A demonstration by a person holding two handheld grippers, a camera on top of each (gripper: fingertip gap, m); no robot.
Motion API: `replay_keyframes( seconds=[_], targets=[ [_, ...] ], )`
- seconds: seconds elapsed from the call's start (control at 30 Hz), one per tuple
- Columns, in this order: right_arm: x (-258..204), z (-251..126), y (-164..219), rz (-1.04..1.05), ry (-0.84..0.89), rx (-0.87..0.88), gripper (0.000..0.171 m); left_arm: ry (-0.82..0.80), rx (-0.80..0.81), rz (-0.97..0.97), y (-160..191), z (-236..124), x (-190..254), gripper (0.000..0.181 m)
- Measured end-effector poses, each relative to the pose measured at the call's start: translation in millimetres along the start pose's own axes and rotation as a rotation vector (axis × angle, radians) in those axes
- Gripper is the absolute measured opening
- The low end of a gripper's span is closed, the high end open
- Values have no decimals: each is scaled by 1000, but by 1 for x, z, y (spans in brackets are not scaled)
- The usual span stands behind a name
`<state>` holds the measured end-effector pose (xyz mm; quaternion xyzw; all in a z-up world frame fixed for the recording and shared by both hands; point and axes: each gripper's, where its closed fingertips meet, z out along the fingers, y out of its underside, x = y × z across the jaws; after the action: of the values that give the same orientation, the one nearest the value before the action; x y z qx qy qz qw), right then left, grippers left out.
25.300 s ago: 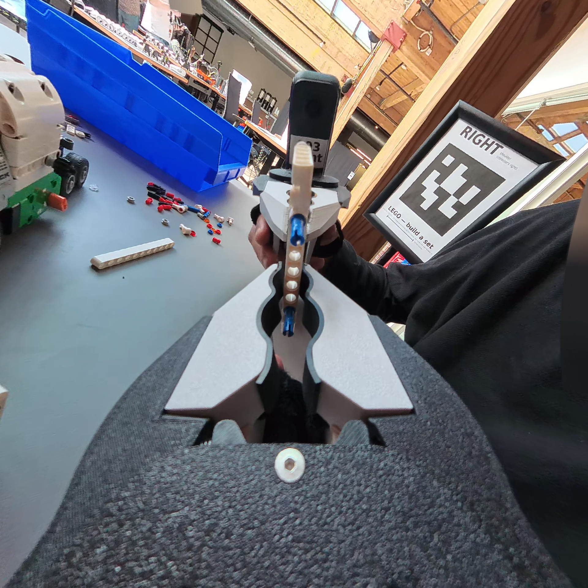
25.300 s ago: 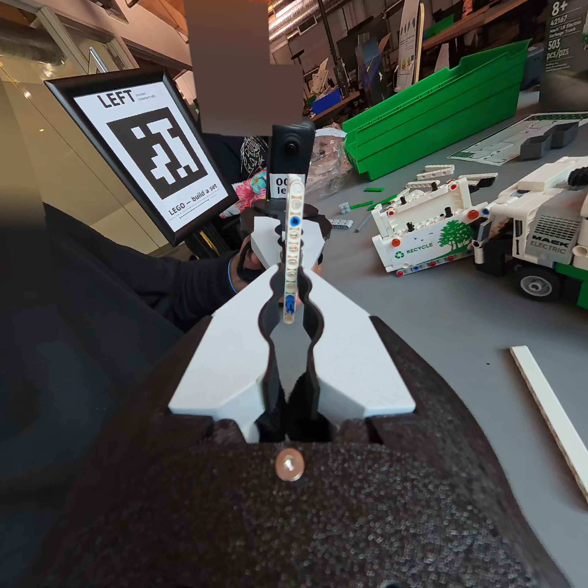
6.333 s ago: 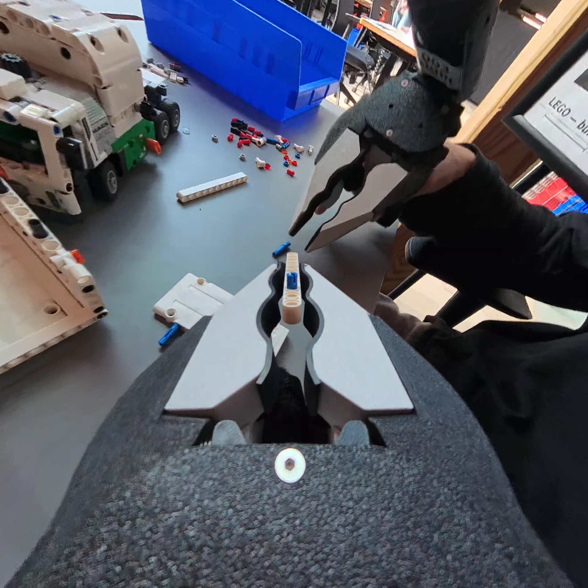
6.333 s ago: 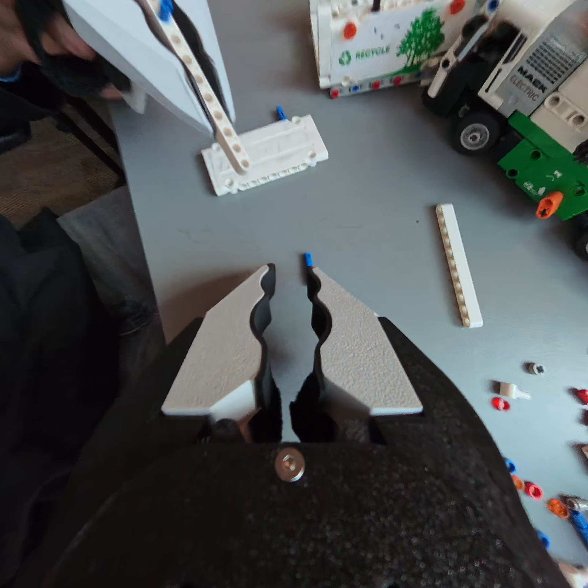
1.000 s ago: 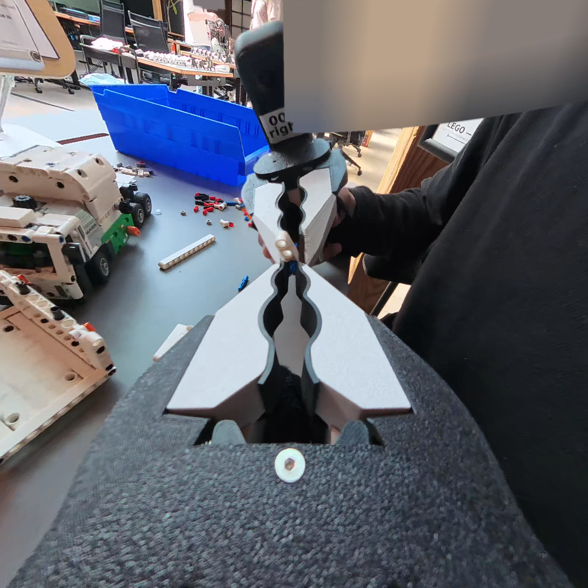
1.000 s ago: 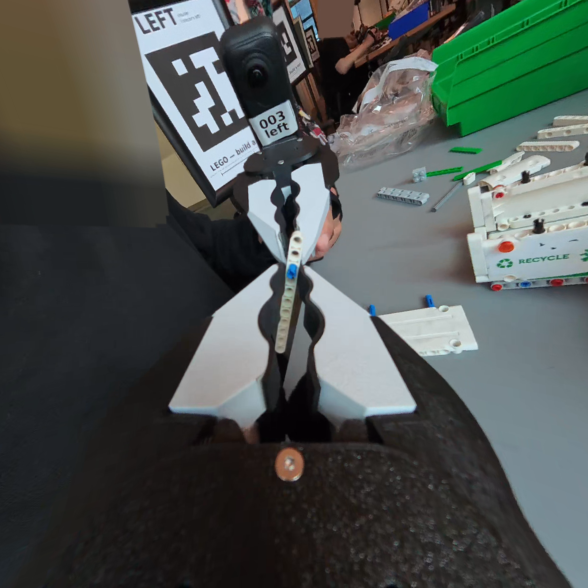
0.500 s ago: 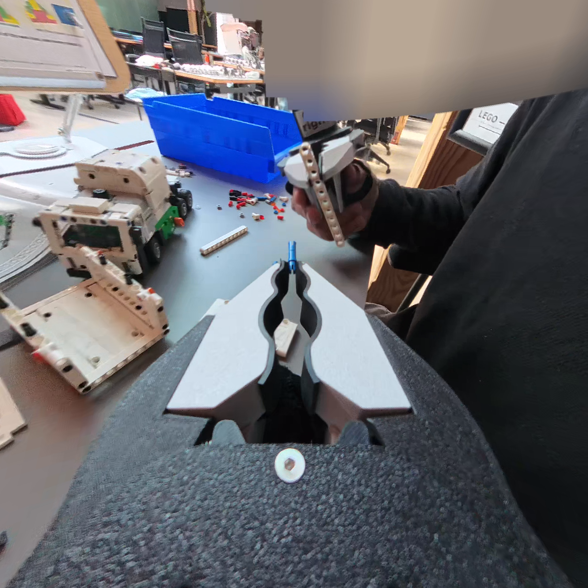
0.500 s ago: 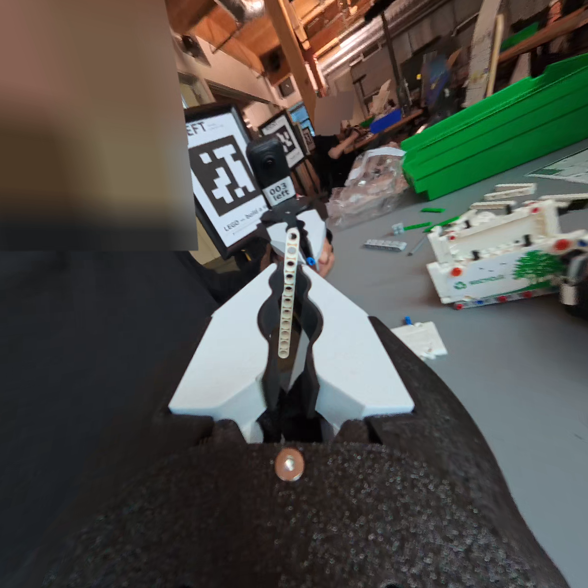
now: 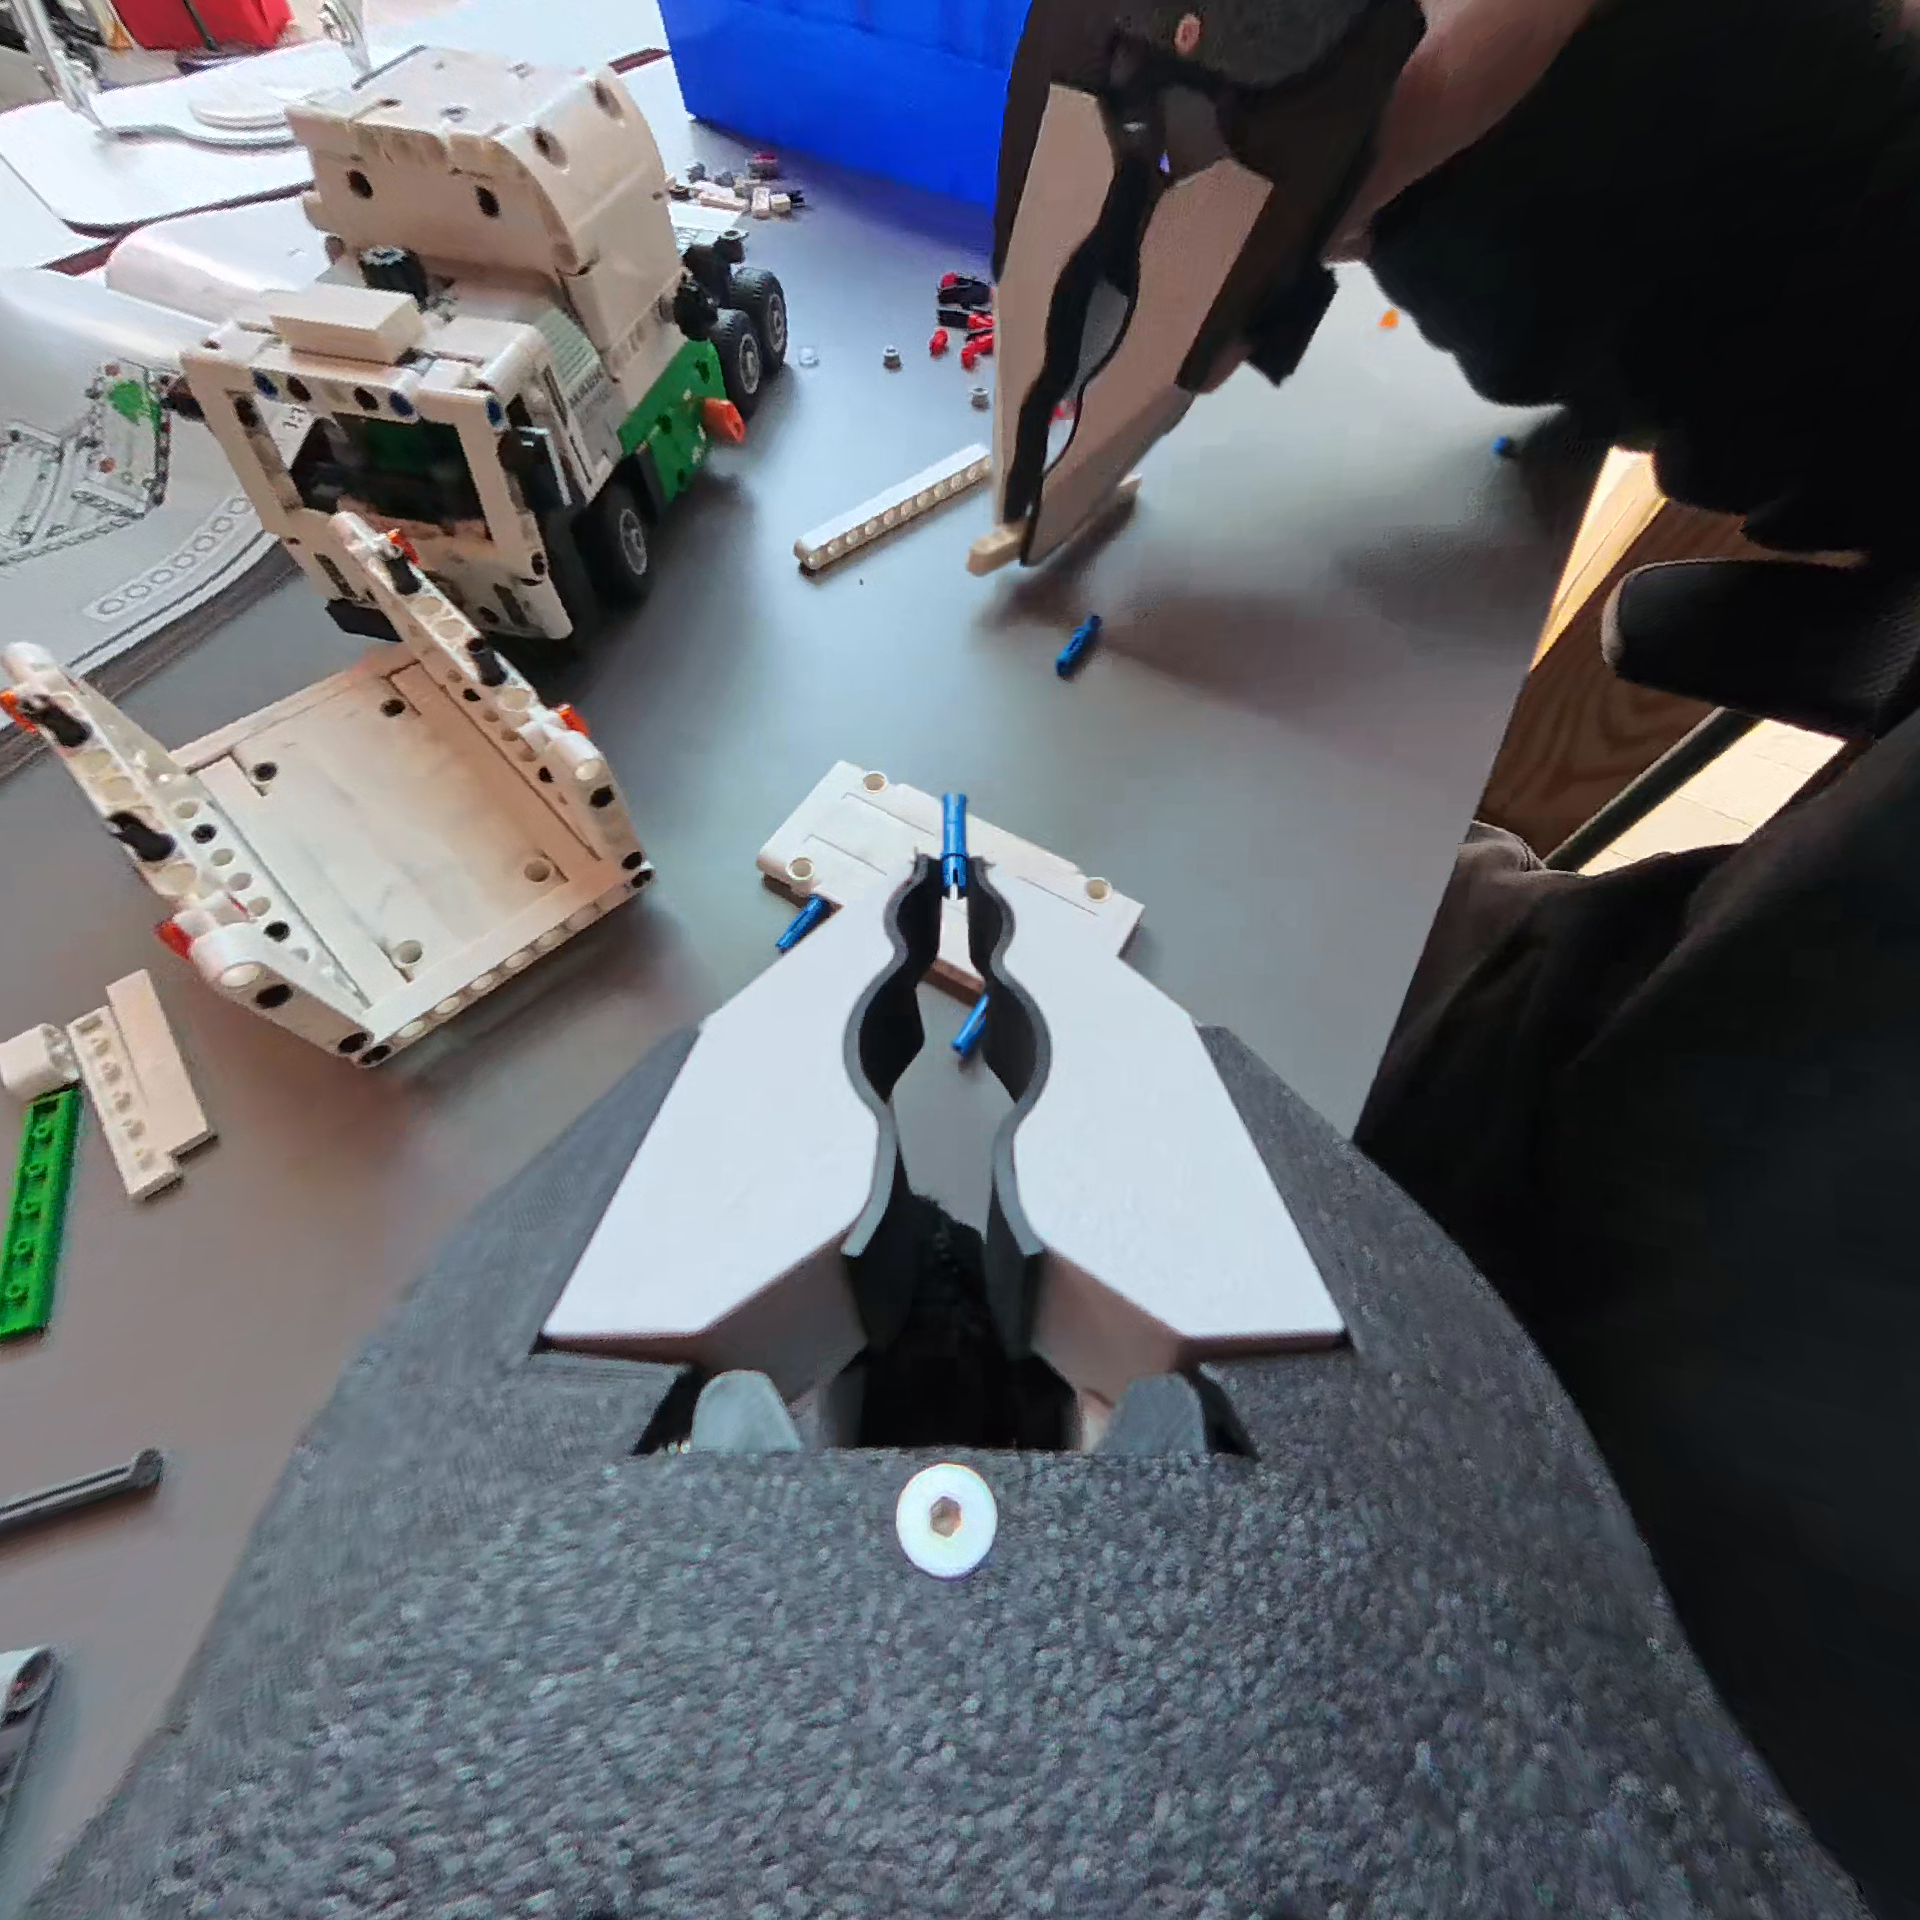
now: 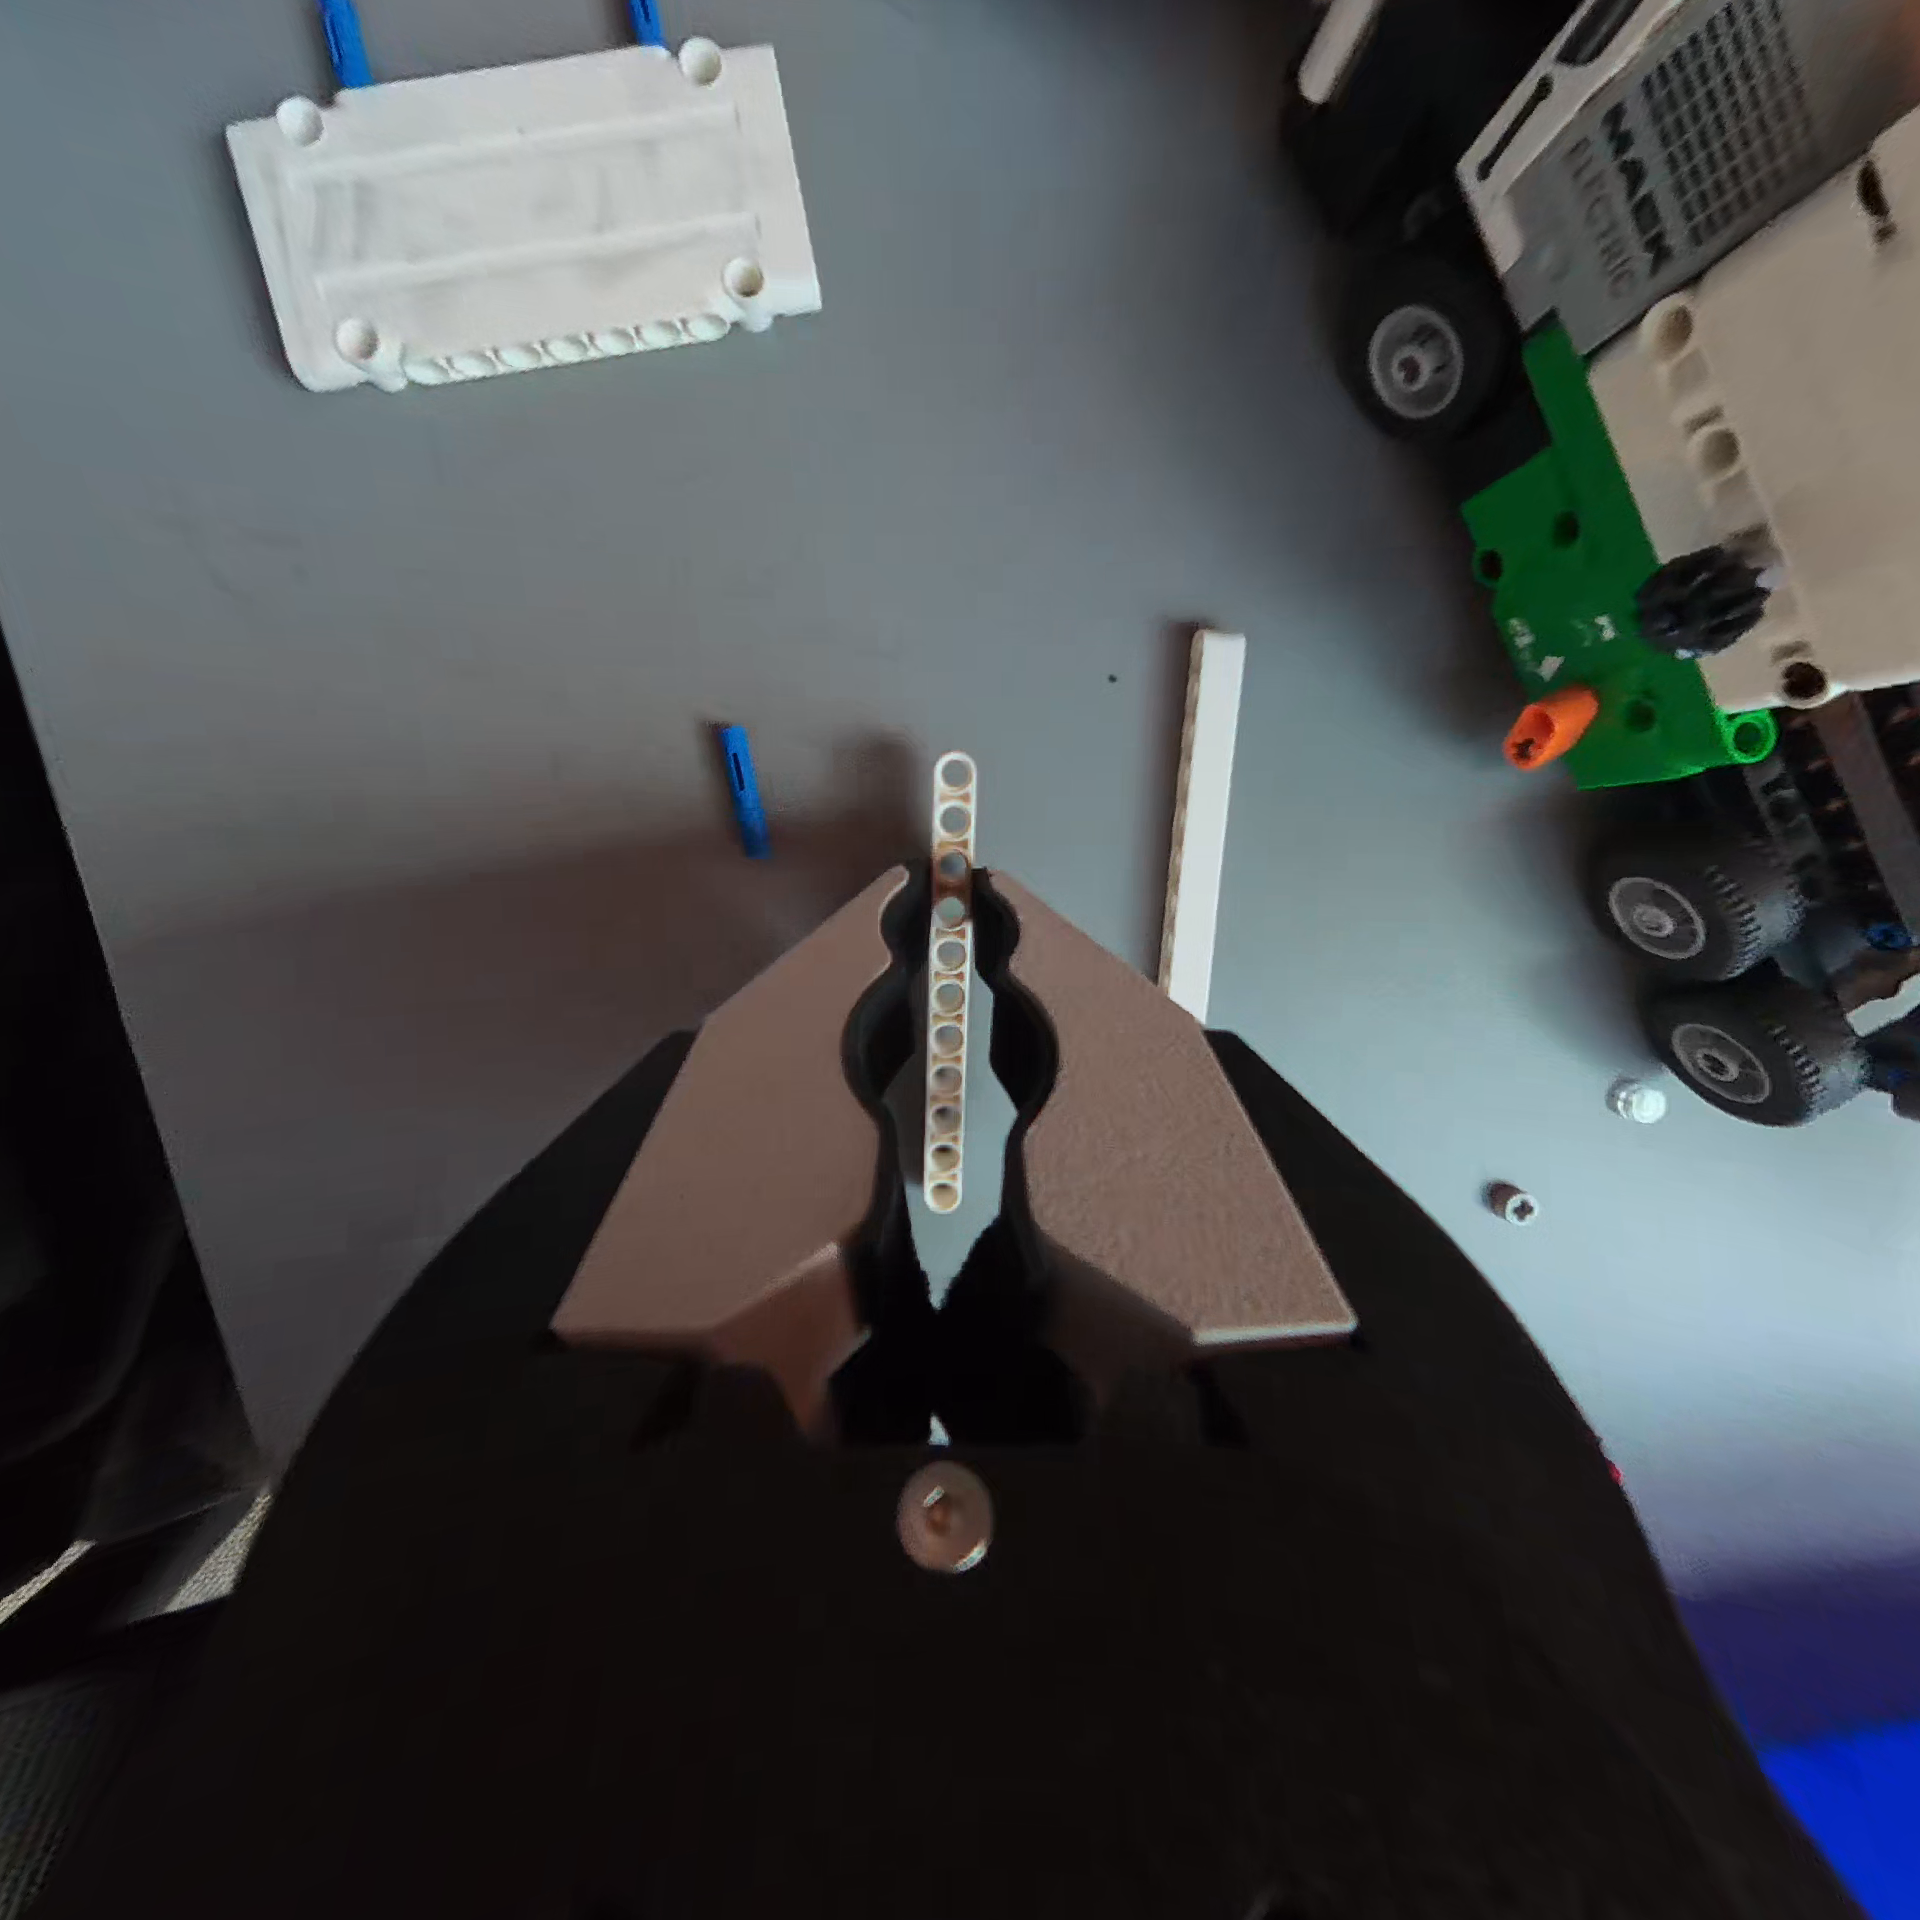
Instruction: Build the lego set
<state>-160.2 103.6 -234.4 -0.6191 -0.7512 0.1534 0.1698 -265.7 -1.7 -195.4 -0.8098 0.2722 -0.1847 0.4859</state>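
Half a second ago both my grippers were up in the air; now both point down at the gray table (image 9: 1299,644). My left gripper (image 9: 952,871) is pinched on a little blue pin (image 9: 953,831), right over the flat white panel (image 9: 831,831) at the near edge. My right gripper (image 10: 954,881) is squeezed on the long white beam with holes (image 10: 951,997), and in the left wrist view the beam's end is low, almost on the table, just past a loose blue pin (image 9: 1077,645).

I think lots of the build is done. The white and green truck (image 9: 499,343) stands far left on its wheels, and a big white box part (image 9: 343,862) lies open beside it. But my pin is not in the beam. Another white beam (image 9: 894,507), two more blue pins by the panel and a pile of small red bits (image 9: 961,322) near the blue bin (image 9: 852,94) wait too.
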Motion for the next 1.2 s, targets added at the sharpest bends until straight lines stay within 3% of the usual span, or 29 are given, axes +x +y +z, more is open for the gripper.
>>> replay_keyframes(
  seconds=[0.03,0.2,0.3,0.47,0.57,0.67,1.0,1.2],
  targets=[
    [3,4,-1,13,0,7,5,-8,-12,-12,2,1,-2,2],
    [4,2,-14,95,-10,106,15,-18,51,-98,-11,4,-5,2],
    [-16,-20,-64,179,-44,414,19,-5,163,-193,-31,6,-2,2],
    [-62,-37,-119,639,-448,849,23,-83,311,-116,-55,5,7,2],
    [-68,-42,-128,760,-575,1001,19,-125,301,-14,-56,10,18,2],
    [-69,-39,-126,754,-542,1014,5,-156,260,83,-52,14,22,2],
    [-62,-32,-120,661,-425,940,3,-269,171,242,-43,22,11,3],
    [-58,-31,-123,534,-229,897,3,-293,154,196,-43,27,6,2]
  ],
)
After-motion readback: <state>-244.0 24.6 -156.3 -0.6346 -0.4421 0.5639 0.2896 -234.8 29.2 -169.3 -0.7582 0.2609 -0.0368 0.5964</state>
